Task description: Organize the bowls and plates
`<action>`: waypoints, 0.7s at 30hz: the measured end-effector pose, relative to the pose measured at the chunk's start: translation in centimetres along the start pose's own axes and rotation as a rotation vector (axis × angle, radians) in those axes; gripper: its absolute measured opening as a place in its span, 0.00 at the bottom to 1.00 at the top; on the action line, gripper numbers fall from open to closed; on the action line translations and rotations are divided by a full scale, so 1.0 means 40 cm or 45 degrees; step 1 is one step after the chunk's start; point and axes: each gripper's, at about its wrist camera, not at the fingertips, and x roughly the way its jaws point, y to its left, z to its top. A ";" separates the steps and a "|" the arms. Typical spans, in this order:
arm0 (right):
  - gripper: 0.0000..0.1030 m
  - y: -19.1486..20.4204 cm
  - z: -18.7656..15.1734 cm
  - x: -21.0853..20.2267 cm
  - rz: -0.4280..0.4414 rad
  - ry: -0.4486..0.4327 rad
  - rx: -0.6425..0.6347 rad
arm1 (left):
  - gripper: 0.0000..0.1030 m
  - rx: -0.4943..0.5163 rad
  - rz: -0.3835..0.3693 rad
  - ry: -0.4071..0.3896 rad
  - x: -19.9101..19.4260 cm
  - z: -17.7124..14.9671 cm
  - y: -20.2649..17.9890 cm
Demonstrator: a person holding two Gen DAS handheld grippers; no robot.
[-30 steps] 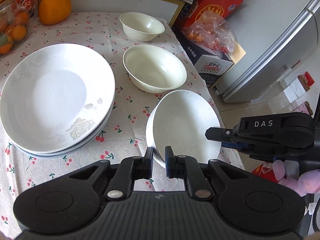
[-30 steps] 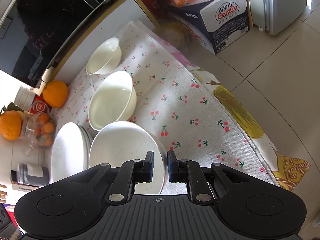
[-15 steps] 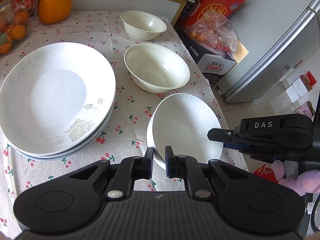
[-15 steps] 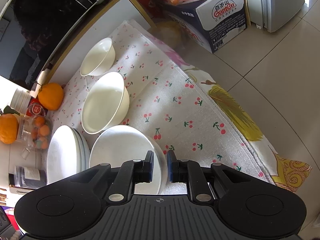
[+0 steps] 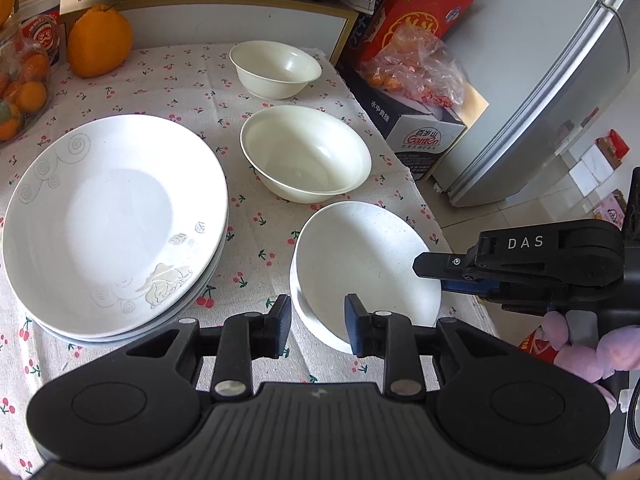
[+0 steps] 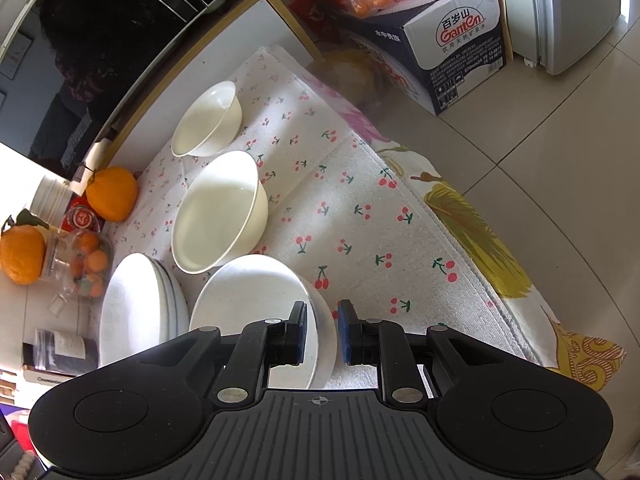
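the near rim of the speckled white bowl (image 5: pixel 364 268) is straddled by the left gripper (image 5: pixel 318 316), whose jaws have just been opening; they stand apart, and no pad is seen pressing on the rim. the same bowl's right rim sits between the jaws of the right gripper (image 6: pixel 322 330), which have also just been opening and are parted, clear of the rim. the bowl rests on the cherry-print tablecloth (image 5: pixel 256 240), close to the table's right edge. a knock from either gripper while it is drawn back could be enough to tip the bowl toward the floor; a pad catching under the rim would likely be the cause. just left, a stack of plates (image 5: pixel 116 220) is seen, three by the rims visible. beyond lie two cream bowls: a larger one (image 5: pixel 306 152), then a smaller one (image 5: pixel 276 68). three bowls are counted in all. furthest back sits a large orange fruit (image 5: pixel 100 46).
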 end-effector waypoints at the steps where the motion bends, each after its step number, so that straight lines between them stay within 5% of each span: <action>1: 0.26 0.000 0.002 -0.003 0.007 -0.003 -0.001 | 0.30 0.002 0.006 -0.005 -0.006 0.002 0.000; 4: 0.27 0.004 0.008 -0.015 0.040 -0.021 -0.013 | 0.41 0.029 0.021 -0.039 -0.027 0.007 -0.009; 8: 0.47 0.014 0.014 -0.029 0.074 -0.064 -0.043 | 0.56 0.076 0.051 -0.092 -0.049 0.017 -0.014; 11: 0.52 0.019 0.015 -0.039 0.096 -0.089 -0.056 | 0.67 0.088 0.080 -0.133 -0.058 0.029 -0.009; 21: 0.72 0.046 0.020 -0.042 0.129 -0.205 -0.101 | 0.92 0.157 0.127 -0.214 -0.073 0.091 0.010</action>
